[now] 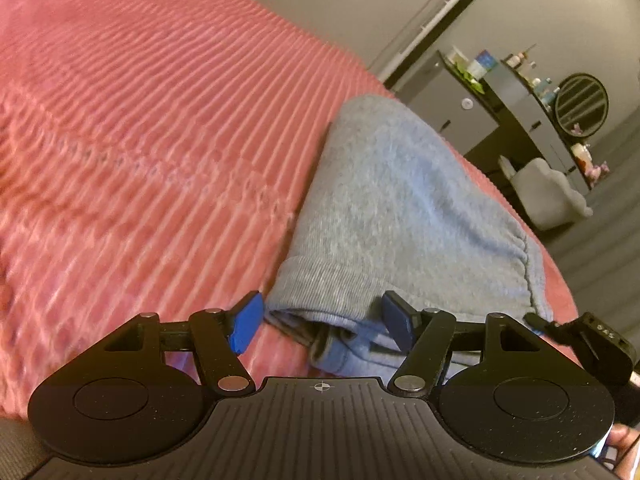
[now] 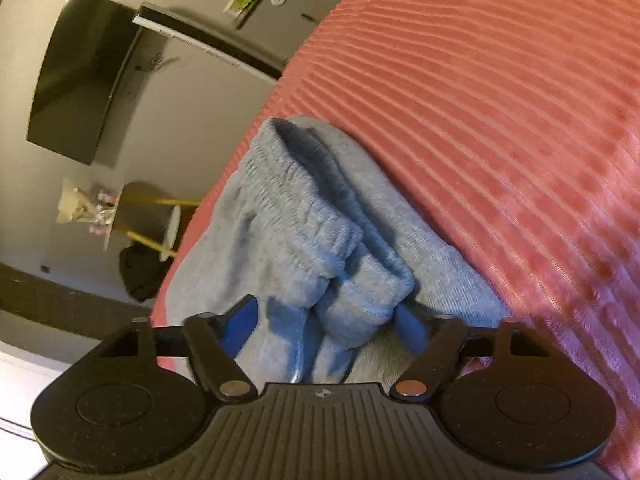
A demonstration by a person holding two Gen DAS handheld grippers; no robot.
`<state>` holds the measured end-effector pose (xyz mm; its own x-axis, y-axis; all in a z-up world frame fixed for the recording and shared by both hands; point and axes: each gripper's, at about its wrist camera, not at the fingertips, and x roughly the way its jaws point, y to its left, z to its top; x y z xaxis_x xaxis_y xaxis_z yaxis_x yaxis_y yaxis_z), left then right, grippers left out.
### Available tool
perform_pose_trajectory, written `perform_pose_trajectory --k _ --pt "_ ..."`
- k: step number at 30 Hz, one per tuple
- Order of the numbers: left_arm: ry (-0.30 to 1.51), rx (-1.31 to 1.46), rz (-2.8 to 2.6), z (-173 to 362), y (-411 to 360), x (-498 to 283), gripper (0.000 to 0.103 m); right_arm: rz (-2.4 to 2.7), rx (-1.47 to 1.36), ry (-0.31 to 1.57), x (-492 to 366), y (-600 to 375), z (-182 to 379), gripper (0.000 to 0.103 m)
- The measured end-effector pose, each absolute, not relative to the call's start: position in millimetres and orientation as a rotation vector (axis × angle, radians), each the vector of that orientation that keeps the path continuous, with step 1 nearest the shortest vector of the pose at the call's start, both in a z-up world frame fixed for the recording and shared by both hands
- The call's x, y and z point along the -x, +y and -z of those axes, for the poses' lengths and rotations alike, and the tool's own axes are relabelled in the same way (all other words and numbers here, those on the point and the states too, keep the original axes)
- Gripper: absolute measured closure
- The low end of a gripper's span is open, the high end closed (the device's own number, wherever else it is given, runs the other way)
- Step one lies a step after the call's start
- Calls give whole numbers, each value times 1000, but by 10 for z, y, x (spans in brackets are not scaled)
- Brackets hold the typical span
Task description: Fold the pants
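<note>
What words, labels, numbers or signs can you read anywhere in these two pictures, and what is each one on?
No text can be read as words or numbers.
Blue box on the dresser: print too blurred to read.
White strip along the cabinet edge: dark lettering, too small and smeared.
Left gripper body: only a small crosshair mark.
Right gripper body: a small emblem, no letters.
Grey pants and pink bedspread: no label showing.

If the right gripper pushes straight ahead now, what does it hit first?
Most likely the bunched cuffs of the grey pants, which sit between the open jaws of the right gripper, on the pink bedspread. Depth is unclear.
</note>
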<state>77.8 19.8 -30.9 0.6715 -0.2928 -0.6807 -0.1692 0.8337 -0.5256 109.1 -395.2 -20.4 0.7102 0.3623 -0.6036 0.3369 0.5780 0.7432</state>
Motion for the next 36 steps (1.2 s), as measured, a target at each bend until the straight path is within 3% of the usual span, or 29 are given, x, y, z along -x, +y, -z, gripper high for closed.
perform_pose_trajectory --k 6,8,11,14,17,19,23,26,36 --pt "829 624 69 343 226 -685 29 -27 -886 782 -1157 -3796 79 52" --pt "825 650 70 382 238 -650 29 -14 -910 777 -1197 -3827 111 45" --pt "831 667 75 402 257 -625 29 12 -995 776 -1264 -3891 227 43" --pt "803 640 70 351 253 -590 29 31 -949 788 -1308 -3866 233 56" --pt "764 622 52 306 255 -563 29 9 -766 774 -1279 -3721 23 63" --pt "746 608 33 292 263 -561 29 -48 -806 724 -1171 -3769 -54 64" --pt "780 557 0 358 225 -644 28 -79 -930 684 -1051 -4007 109 64" --pt "809 483 -36 458 136 -696 18 -31 -801 750 -1081 -4009 387 63" --pt "770 394 -75 456 50 -588 11 -22 -495 705 -1021 -3704 219 58"
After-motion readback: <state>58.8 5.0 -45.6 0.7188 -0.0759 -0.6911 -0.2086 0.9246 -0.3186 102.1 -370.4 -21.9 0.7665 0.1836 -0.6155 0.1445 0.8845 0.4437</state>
